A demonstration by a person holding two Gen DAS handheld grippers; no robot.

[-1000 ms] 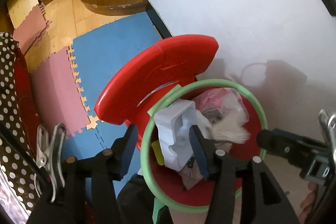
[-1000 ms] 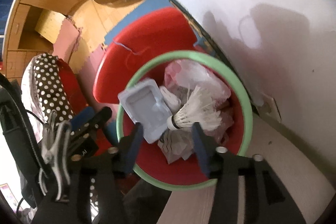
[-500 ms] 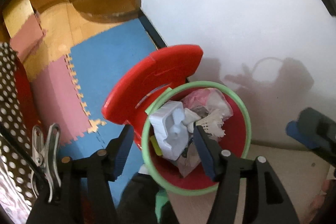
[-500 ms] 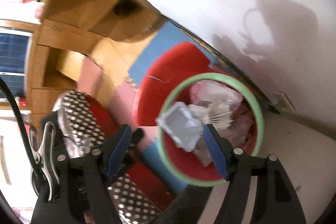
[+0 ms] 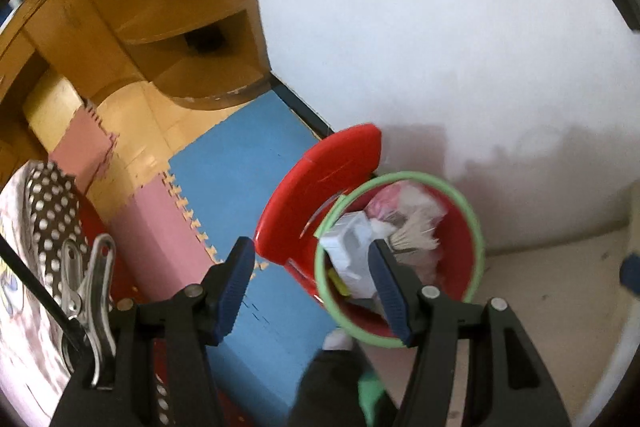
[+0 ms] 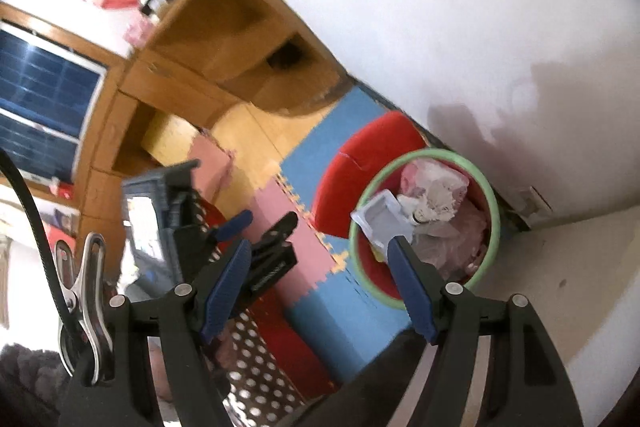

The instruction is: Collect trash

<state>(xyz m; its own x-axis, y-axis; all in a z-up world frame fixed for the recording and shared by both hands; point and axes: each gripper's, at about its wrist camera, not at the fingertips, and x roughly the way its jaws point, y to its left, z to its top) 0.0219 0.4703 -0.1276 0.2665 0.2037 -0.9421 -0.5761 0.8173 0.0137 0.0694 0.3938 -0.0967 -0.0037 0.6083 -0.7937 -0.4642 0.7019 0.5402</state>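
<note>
Red green-rimmed plastic bin (image 5: 460, 259): full | left gripper (image 5: 310, 267), right gripper (image 6: 320, 259): both released, empty | step: drop-off done | next: seek remaining trash

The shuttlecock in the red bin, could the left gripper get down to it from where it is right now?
Probably yes. The bin stands with its lid flipped back, and the shuttlecock lies on top of the trash beside a white plastic tray. The left gripper is open and empty, with nothing between it and the bin.

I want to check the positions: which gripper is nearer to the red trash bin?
Left. The left gripper hangs open just above the red trash bin; the right gripper, also open, sits farther back.
</note>
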